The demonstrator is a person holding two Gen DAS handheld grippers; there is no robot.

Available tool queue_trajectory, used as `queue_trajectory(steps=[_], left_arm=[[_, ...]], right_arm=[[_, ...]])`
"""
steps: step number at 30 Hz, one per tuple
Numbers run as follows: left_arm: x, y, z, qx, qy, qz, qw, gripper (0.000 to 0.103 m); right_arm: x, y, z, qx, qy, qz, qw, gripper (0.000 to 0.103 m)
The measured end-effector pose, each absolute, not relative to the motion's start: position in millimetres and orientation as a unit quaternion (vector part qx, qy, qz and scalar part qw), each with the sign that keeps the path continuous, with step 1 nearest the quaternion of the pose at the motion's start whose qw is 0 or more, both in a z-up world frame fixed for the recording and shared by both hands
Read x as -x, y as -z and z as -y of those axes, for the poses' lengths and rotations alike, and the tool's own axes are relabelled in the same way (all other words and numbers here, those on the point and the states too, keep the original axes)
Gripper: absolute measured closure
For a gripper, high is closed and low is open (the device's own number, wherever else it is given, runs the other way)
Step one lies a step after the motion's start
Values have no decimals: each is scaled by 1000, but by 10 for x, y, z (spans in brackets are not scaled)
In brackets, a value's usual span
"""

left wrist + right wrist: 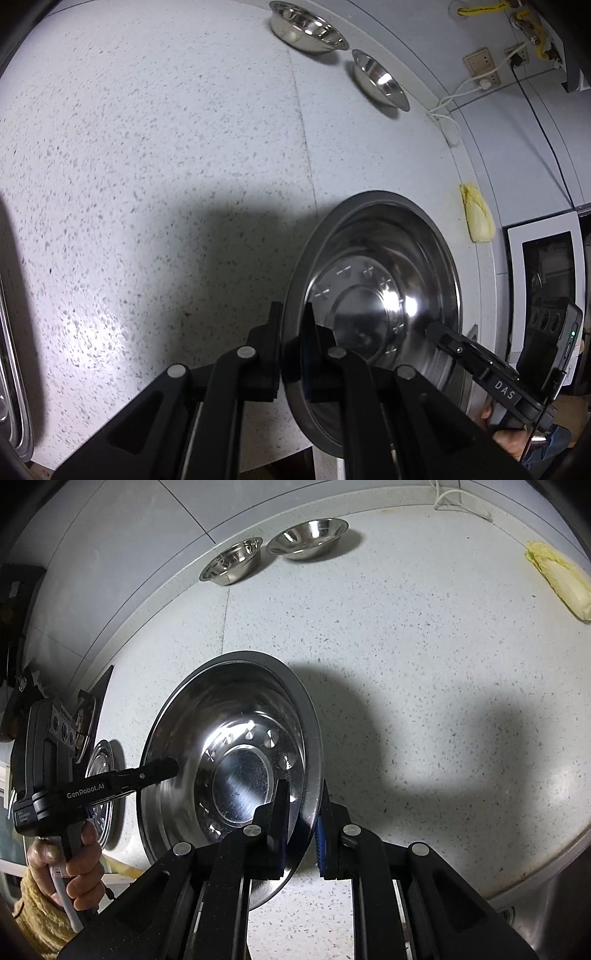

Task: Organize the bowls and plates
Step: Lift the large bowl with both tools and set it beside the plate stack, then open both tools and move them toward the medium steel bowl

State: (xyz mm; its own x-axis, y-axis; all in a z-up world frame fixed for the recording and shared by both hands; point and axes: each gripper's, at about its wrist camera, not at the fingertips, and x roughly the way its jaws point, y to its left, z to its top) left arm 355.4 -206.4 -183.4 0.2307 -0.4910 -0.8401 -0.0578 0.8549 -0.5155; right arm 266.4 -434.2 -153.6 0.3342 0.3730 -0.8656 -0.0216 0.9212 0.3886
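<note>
A large steel bowl (pixel 373 280) (pixel 236 746) hangs over the speckled white counter (pixel 166 147), held by its rim from opposite sides. My left gripper (pixel 291 319) is shut on the rim's near edge in the left wrist view; its dark body (pixel 110 782) shows at the bowl's left side in the right wrist view. My right gripper (pixel 303 799) is shut on the opposite rim, and its finger (pixel 443 338) reaches in from the right. Two smaller steel bowls (pixel 306 27) (pixel 380 79) (pixel 232 561) (pixel 308 539) stand side by side at the counter's back edge.
A pale yellow leafy piece (pixel 476 218) (pixel 557 579) lies near the wall. Wall sockets with white cables (pixel 480 70) sit behind the small bowls. A steel plate (pixel 103 786) lies behind the left gripper, where a hand (pixel 70 864) holds the handle. A steel rim (pixel 13 369) borders the counter's left.
</note>
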Motion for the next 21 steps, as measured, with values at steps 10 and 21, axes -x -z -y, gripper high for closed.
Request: queue_trajectory(steps=[10,21], left_arm=[[-3530,1709,1955,198,130,-583,777,87],[-3766,1199,1564,192,106,-552,805,63]], right_arm=[[-2623,1508,4405,-154,-114,-555,810,91],[-2767,983,4703,-135,-100,-519,838,72]])
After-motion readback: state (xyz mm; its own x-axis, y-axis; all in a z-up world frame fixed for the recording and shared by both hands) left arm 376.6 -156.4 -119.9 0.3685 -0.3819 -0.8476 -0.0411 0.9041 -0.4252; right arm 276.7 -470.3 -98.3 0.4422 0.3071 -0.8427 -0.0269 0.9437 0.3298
